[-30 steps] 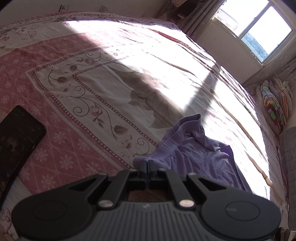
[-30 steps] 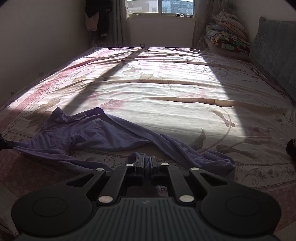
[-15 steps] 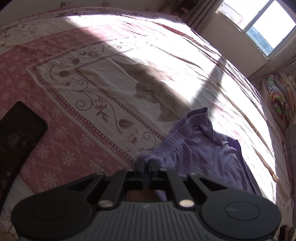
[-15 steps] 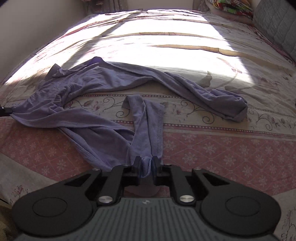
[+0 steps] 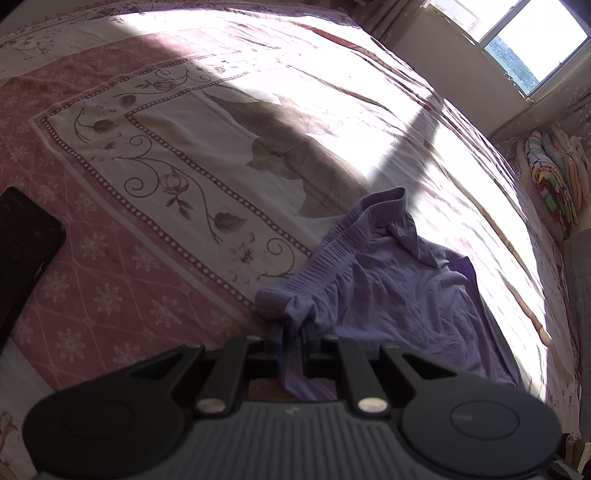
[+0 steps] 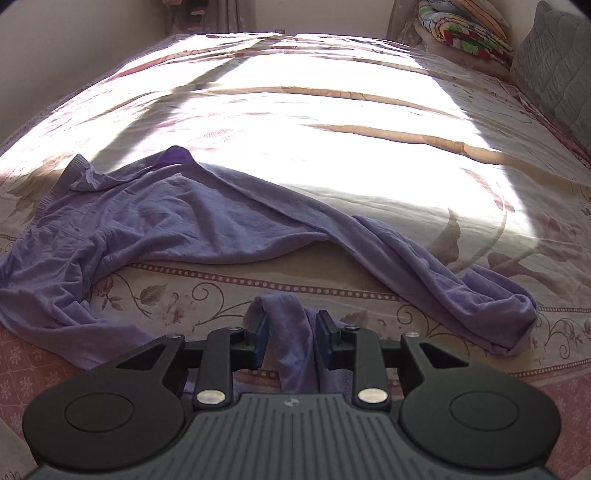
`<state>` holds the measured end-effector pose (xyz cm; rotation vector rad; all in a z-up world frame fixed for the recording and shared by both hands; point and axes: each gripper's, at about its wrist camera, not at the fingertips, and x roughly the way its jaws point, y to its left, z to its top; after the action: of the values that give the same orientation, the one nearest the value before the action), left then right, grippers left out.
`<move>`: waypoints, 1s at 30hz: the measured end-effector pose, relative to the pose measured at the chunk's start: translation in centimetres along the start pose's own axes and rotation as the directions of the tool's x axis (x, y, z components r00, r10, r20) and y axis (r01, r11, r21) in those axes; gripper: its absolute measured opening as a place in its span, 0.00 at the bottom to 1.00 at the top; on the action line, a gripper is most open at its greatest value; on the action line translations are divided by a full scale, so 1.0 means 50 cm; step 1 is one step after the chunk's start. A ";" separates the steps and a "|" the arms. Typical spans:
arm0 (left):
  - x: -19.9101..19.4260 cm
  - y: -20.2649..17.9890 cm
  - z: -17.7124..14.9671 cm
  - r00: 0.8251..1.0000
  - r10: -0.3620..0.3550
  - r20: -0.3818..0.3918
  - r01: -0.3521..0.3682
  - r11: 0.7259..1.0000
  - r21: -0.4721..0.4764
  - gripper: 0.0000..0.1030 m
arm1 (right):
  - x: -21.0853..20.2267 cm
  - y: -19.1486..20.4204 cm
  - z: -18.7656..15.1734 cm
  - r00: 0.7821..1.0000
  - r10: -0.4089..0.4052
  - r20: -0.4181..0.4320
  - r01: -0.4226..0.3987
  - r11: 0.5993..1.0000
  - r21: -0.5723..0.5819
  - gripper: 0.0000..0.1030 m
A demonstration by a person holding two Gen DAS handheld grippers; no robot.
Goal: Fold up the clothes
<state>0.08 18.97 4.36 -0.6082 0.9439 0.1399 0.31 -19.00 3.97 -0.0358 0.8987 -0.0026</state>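
Purple trousers [image 6: 207, 221] lie spread across the flowered bedsheet [image 6: 332, 110], one leg running off to the right. In the left wrist view their ribbed waistband [image 5: 351, 236] lies just ahead of my left gripper [image 5: 293, 328]. Its jaws are opening, only a narrow way apart, and a fold of the purple cloth still fills the gap. My right gripper [image 6: 290, 332] hangs low over the sheet's border. Its jaws are opening too. The end of the other trouser leg droops loosely between its blue pads [image 6: 260, 332] and they do not press on it.
A flat black device [image 5: 22, 251] lies on the pink edge of the sheet at the left. Folded colourful blankets [image 6: 465, 33] are stacked at the far right by a grey quilted cushion [image 6: 554, 62]. Bright sun from the window [image 5: 517, 37] falls across the bed.
My right gripper came down and in toward the bed, and its jaws went from shut to clearly parted around the trouser leg. The left jaws parted slightly and barely moved.
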 end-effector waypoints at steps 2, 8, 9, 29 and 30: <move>0.002 -0.003 -0.001 1.000 -0.004 -0.002 0.004 1.000 0.003 0.08 | 0.014 0.001 -0.001 1.000 -0.019 0.001 0.019 1.000 -0.018 0.18; 0.008 -0.010 0.000 1.000 -0.007 -0.011 0.007 1.000 0.006 0.09 | -0.016 -0.034 -0.007 0.994 -0.088 0.059 0.090 0.996 -0.028 0.00; 0.010 -0.012 0.000 1.000 -0.009 -0.013 0.009 1.000 0.006 0.09 | -0.026 -0.048 -0.010 0.993 -0.098 0.065 0.099 0.995 -0.024 0.00; 0.023 -0.022 -0.007 0.999 -0.021 -0.038 0.021 1.000 0.010 0.23 | -0.025 -0.014 -0.011 1.000 0.025 0.012 -0.025 0.999 -0.023 0.31; 0.022 -0.021 -0.006 0.999 -0.022 -0.038 0.023 1.000 0.008 0.24 | -0.018 -0.001 -0.004 1.000 0.021 0.012 -0.021 0.999 -0.041 0.32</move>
<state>0.91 17.78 3.81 -0.6155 0.9737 0.1047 -0.42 -19.06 4.53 -0.0644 0.8870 0.0355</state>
